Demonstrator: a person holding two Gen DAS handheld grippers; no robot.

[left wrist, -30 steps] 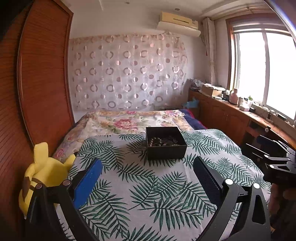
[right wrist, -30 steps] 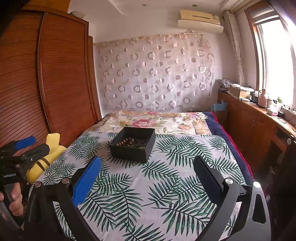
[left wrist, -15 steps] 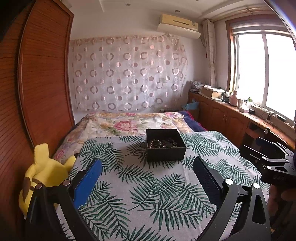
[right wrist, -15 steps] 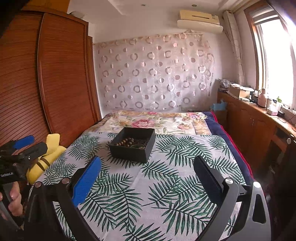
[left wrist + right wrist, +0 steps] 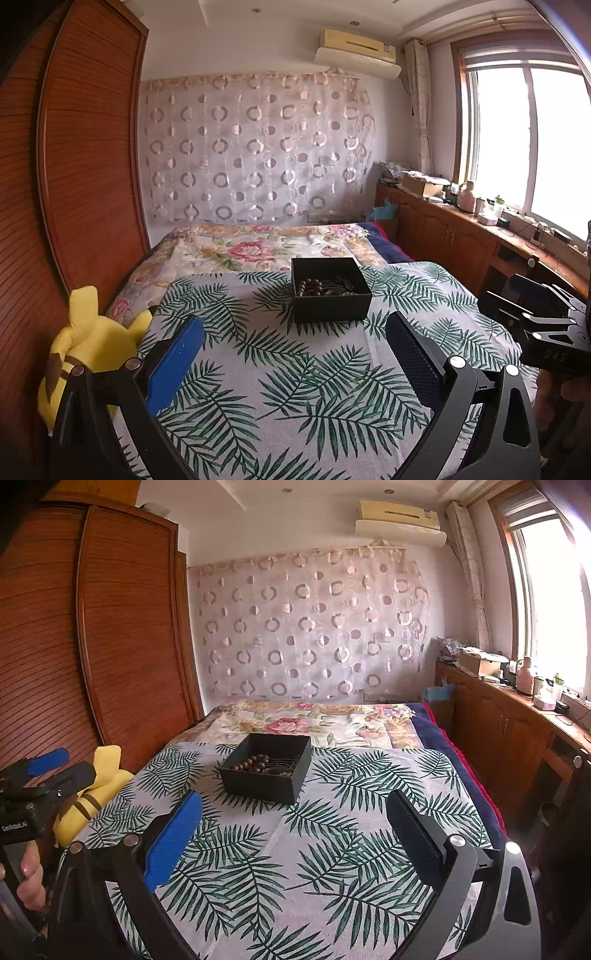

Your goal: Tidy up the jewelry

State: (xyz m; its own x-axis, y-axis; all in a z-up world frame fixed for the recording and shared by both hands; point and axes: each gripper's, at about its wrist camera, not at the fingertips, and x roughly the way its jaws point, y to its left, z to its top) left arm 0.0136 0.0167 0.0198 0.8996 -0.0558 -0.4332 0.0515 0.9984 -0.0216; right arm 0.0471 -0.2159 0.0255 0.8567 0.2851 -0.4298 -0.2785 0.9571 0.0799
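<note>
A black open box [image 5: 330, 291] sits on the palm-leaf cloth [image 5: 295, 387] on the bed. It holds a brown bead bracelet [image 5: 309, 287] and other dark jewelry. The box also shows in the right wrist view [image 5: 266, 771], with the beads [image 5: 255, 762] inside. My left gripper [image 5: 295, 343] is open and empty, short of the box. My right gripper [image 5: 293, 818] is open and empty, also short of the box. The right gripper shows at the right edge of the left view [image 5: 532, 314]; the left gripper shows at the left edge of the right view [image 5: 44, 771].
A yellow plush toy [image 5: 88, 350] lies at the bed's left edge by the wooden wardrobe [image 5: 74, 166]. A floral blanket [image 5: 251, 247] covers the far bed. Wooden cabinets [image 5: 461, 240] with clutter run under the window at right.
The left view has tilted slightly, so the box sits a little higher in frame. Both grippers stay open and nearly still.
</note>
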